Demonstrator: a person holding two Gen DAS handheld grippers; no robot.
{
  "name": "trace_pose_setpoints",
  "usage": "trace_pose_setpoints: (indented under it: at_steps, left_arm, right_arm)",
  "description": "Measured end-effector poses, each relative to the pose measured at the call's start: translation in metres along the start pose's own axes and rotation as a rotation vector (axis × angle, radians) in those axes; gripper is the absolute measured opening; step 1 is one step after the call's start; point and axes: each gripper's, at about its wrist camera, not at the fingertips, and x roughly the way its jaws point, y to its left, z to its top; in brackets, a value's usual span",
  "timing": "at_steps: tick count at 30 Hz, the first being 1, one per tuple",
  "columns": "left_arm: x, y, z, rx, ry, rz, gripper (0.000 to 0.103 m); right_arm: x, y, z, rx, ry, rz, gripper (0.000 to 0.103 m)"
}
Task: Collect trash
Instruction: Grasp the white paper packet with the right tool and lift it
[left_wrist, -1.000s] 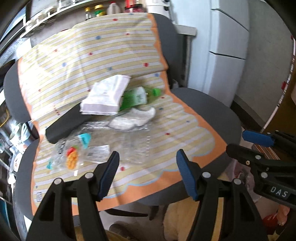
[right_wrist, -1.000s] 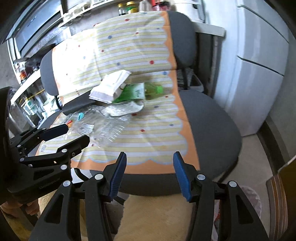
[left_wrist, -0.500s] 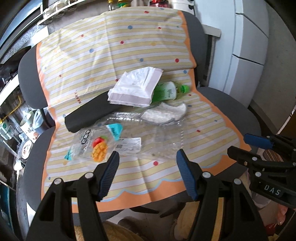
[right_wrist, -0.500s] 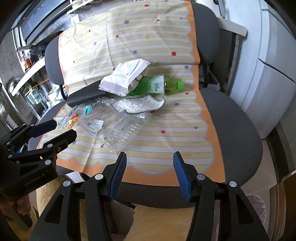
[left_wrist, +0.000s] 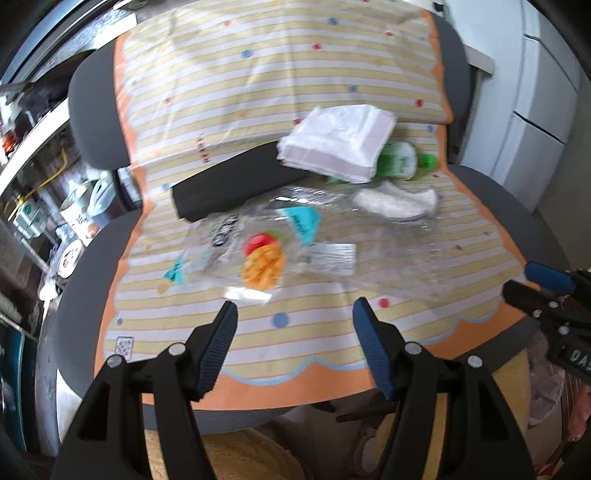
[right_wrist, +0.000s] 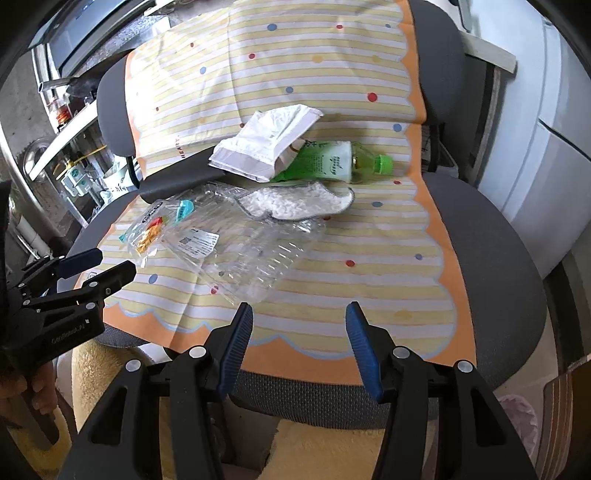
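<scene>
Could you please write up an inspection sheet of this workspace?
Surface: grey chair under a striped cloth.
Job's things: green bottle lying flat, tissue pack on it, clear wrapper, clear tray, white pad.
Clutter: black armrest.
Grippers: left gripper and right gripper open, empty, short of the trash.
Cables: nothing seen.
Surroundings: white cabinet, shelves.

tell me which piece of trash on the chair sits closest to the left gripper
The clear plastic bag with the mango picture, lying just beyond the open left gripper. The white tissue pack and green bottle lie farther back by the backrest.
</scene>
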Motion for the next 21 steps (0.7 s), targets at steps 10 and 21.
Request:
trace_pose_setpoints:
  at_steps: [10,21]
  left_arm:
    - [0.024,0.043,0.014,-0.097,0.031,0.062,0.063]
    - [0.057,0.079,0.050,-0.148,0.024,0.110,0.063]
  right_arm:
    - [0.030,0.010,0.041,-0.041,-0.035,0.055,0.053]
    - [0.111,0.024,0.136,-0.171,-0.037,0.053,0.068]
